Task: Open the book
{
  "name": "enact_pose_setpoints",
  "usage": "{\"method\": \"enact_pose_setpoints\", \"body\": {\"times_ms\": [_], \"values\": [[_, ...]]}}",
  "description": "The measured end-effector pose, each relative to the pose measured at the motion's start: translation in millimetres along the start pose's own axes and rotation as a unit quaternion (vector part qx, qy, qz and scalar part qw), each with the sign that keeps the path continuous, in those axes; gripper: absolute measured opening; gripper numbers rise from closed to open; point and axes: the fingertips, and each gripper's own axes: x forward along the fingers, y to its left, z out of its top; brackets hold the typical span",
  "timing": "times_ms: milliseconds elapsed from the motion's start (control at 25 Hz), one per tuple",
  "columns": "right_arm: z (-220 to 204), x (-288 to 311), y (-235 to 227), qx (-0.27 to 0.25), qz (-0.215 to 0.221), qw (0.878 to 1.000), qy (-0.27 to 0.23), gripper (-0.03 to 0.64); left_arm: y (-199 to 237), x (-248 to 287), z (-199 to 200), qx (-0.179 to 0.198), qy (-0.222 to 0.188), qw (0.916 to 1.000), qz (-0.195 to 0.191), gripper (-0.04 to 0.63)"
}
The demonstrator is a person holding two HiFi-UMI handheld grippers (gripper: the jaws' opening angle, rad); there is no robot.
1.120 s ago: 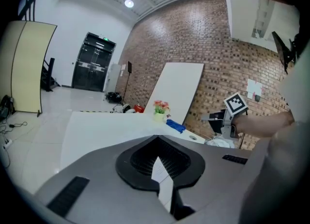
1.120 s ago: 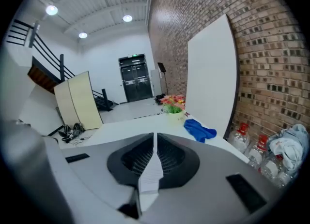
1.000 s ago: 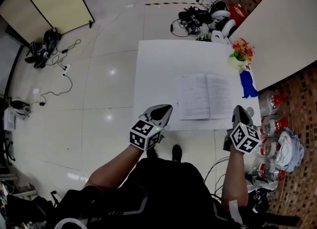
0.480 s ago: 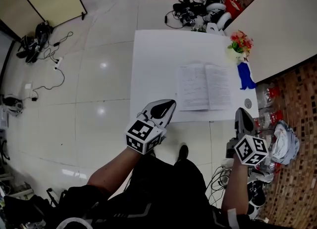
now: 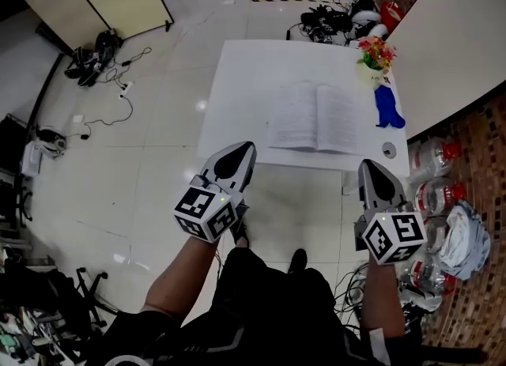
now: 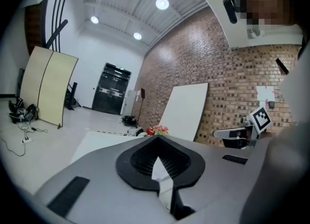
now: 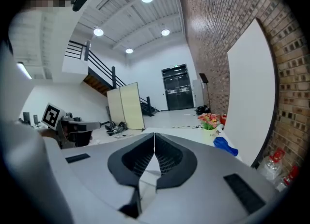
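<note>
I see my left gripper [image 5: 242, 148] and right gripper [image 5: 369, 166] with fingers pressed together, empty; the book [image 5: 316, 118] lies open on the tabletop [image 5: 253, 80], ahead of both, untouched.

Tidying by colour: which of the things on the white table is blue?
The crumpled blue item at the table's right edge, beside the flower pot; the open book is white, the flowers red and yellow.

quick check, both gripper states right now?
Left gripper: closed, nothing between the jaws.
Right gripper: closed, nothing between the jaws.
</note>
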Motion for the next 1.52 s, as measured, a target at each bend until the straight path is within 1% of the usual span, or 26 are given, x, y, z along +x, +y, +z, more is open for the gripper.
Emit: {"method": "enact_pose_setpoints", "body": {"times_ms": [120, 240, 440, 520, 640, 760, 840, 920, 1000, 1120, 1240, 1360, 1440, 1520], "values": [[4.5, -28.3, 15.7, 0.010, 0.048, 0.999, -0.008, 0.000, -43.4, -33.7, 8.5, 0.017, -0.002, 0.9998, 0.006, -0.005], [5.9, -54.1, 38.2, -0.005, 0.060, 0.998, -0.012, 0.000, -71.7, -76.4, 10.1, 0.018, -0.005, 0.9998, 0.010, -0.005], [-9.2, -104.1, 78.9, 0.002, 0.052, 0.998, -0.018, 0.000, -103.7, -146.6, -7.2, 0.014, -0.014, 0.9998, 0.003, -0.005], [-21.9, -125.9, 100.4, 0.004, 0.042, 0.999, -0.018, 0.000, -111.9, -178.0, -17.3, 0.024, -0.013, 0.9996, -0.009, -0.005], [-42.7, -160.8, 128.1, 0.007, 0.022, 1.000, -0.012, 0.000, -124.3, -218.1, -37.1, 0.032, 0.000, 0.9989, -0.034, -0.005], [-56.7, -196.9, 148.5, 0.004, 0.013, 1.000, -0.004, 0.000, -140.6, -245.4, -51.0, 0.018, 0.020, 0.9983, -0.051, -0.005], [-61.4, -220.0, 153.9, -0.004, 0.013, 1.000, -0.007, 0.000, -160.0, -255.9, -53.2, 0.019, 0.022, 0.9978, -0.060, -0.005], [-67.9, -246.0, 151.8, -0.001, 0.012, 1.000, -0.012, 0.000, -183.9, -262.9, -51.6, 0.027, 0.006, 0.9977, -0.063, -0.005], [-75.1, -275.3, 150.3, 0.003, 0.015, 1.000, -0.017, 0.000, -210.3, -274.0, -56.3, 0.021, 0.003, 0.9979, -0.061, -0.005], [-81.7, -322.6, 151.5, -0.002, 0.030, 0.999, -0.024, 0.000, -256.8, -292.1, -69.8, 0.010, 0.011, 0.9978, -0.065, -0.005], [-90.1, -374.1, 146.0, -0.005, 0.056, 0.998, -0.030, 0.000, -309.7, -308.9, -90.4, 0.019, 0.028, 0.9983, -0.047, -0.005], [-104.3, -411.5, 130.6, 0.002, 0.068, 0.997, -0.028, 0.000, -358.1, -320.1, -104.6, 0.020, 0.034, 0.9989, -0.024, -0.005], [-112.4, -429.9, 132.6, 0.009, 0.071, 0.997, -0.029, 0.000, -384.8, -333.1, -105.4, 0.020, 0.031, 0.9990, -0.026, -0.005], [-114.0, -445.1, 148.2, 0.009, 0.081, 0.996, -0.039, 0.000, -400.4, -352.4, -102.6, 0.023, 0.022, 0.9990, -0.031, -0.005]]}}
